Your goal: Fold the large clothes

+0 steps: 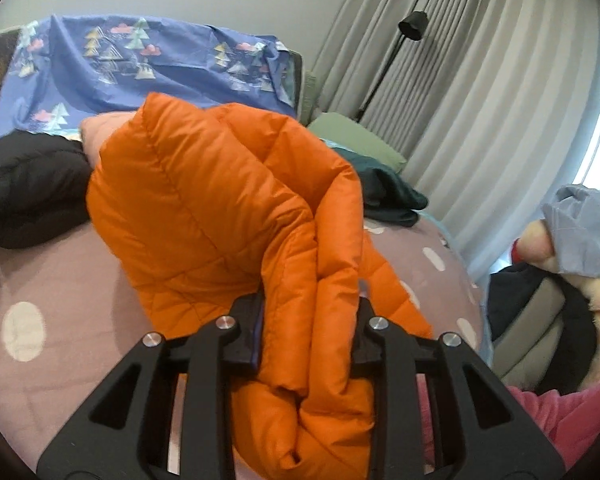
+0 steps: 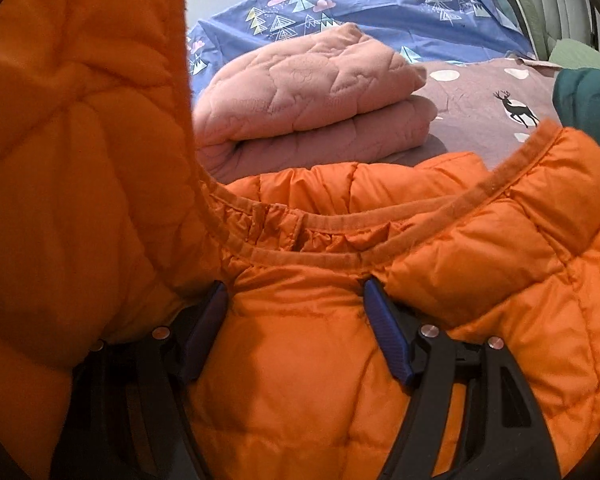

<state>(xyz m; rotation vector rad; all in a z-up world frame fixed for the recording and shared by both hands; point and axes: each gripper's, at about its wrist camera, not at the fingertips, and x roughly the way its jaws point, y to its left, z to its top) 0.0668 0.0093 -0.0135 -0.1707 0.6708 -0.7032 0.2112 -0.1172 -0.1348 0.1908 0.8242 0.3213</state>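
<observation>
Left hand-held gripper (image 1: 311,312) clamped on a bunched fold of the orange puffer jacket (image 1: 220,200) lifted above the bed (image 1: 60,280), right hand-held gripper (image 2: 296,312) pinching the jacket's padded body just below its collar (image 2: 340,220), folded pink quilted blanket (image 2: 312,92) beyond, blue patterned sheet (image 2: 360,12) farthest.

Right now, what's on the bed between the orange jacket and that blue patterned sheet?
A folded pink quilted garment lies between the orange jacket and the blue sheet; the right wrist view shows it best.
</observation>
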